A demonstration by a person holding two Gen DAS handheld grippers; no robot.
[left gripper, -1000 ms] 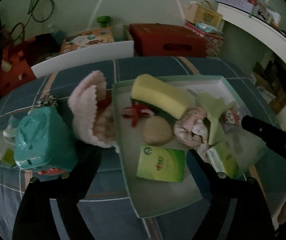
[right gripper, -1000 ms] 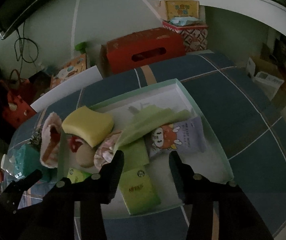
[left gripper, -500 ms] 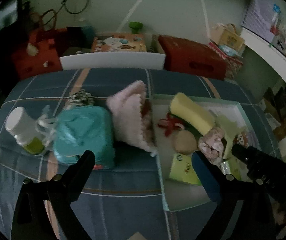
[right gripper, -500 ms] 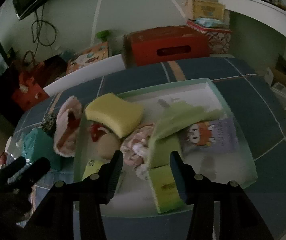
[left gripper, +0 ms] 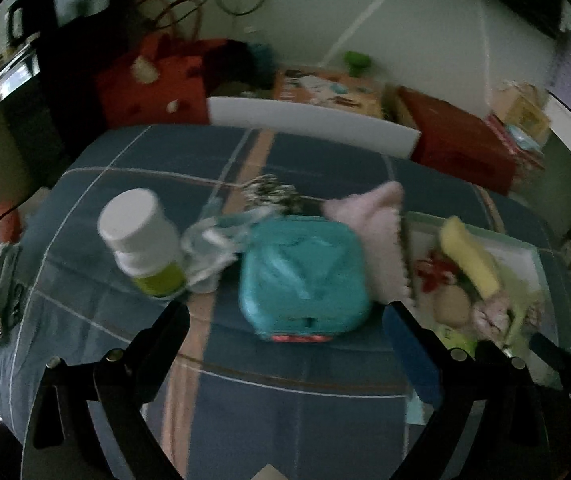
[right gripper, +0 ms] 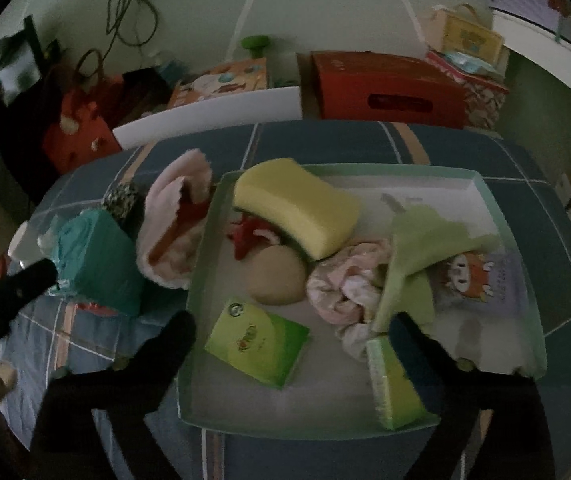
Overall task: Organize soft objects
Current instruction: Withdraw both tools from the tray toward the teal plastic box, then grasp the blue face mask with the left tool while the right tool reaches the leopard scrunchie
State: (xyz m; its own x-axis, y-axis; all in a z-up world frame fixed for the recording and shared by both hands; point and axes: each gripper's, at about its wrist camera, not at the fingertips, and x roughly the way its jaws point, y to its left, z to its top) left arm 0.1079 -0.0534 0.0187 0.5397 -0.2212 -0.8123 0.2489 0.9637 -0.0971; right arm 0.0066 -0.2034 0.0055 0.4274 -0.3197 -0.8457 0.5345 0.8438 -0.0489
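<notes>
No wording can be made out anywhere. A round logo and a reddish mark are printed on the green packet (right gripper: 256, 347) at the lower centre of the right wrist view, but nothing legible is given. A cartoon animal is shown on the purple packet (right gripper: 497, 284) at the right, its small print too blurred to be read.

2 green packets (right gripper: 256, 347), 1 yellow sponge (right gripper: 297, 208), 1 white bottle (left gripper: 141, 244).
</notes>
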